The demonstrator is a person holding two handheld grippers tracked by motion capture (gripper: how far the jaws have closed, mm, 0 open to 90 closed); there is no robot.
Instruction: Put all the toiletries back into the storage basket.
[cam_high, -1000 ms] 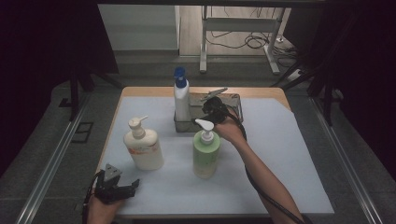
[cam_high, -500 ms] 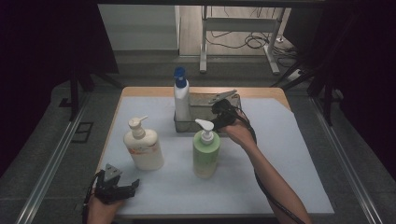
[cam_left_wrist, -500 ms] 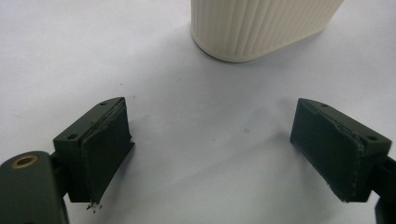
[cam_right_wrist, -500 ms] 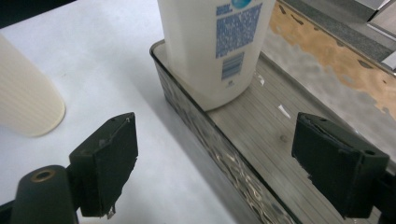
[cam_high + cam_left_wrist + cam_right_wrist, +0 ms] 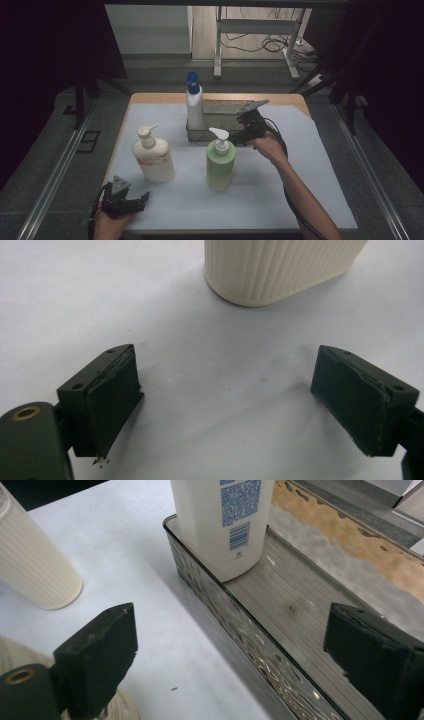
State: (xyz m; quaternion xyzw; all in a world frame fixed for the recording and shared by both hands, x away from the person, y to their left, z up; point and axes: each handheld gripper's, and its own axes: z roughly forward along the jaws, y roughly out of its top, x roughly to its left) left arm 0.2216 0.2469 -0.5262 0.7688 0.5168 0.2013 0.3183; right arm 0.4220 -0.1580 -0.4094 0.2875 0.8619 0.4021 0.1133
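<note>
A white bottle with a blue cap point(image 5: 194, 102) stands upright at the left end of a grey tray point(image 5: 222, 107) at the back of the table. In the right gripper view its labelled body point(image 5: 225, 520) rises from the tray floor behind the tray wall point(image 5: 225, 620). My right gripper point(image 5: 240, 132) hovers at the tray's near side, a little right of the bottle. Its jaws have just been opening and now stand wide apart point(image 5: 230, 655) with nothing between them. My left gripper point(image 5: 125, 201) rests open at the table's front left, its jaws point(image 5: 225, 400) empty.
A cream pump bottle point(image 5: 152, 156) stands left of centre; its ribbed base point(image 5: 280, 270) is just ahead of the left jaws. A green pump bottle point(image 5: 220, 161) stands mid-table, close to the right hand. The white mat point(image 5: 300, 190) is bare to the right.
The right gripper has drawn back from the white bottle, to the right and towards the person, with its jaws spreading. The bottle stays standing in the tray. The left gripper has not moved.
</note>
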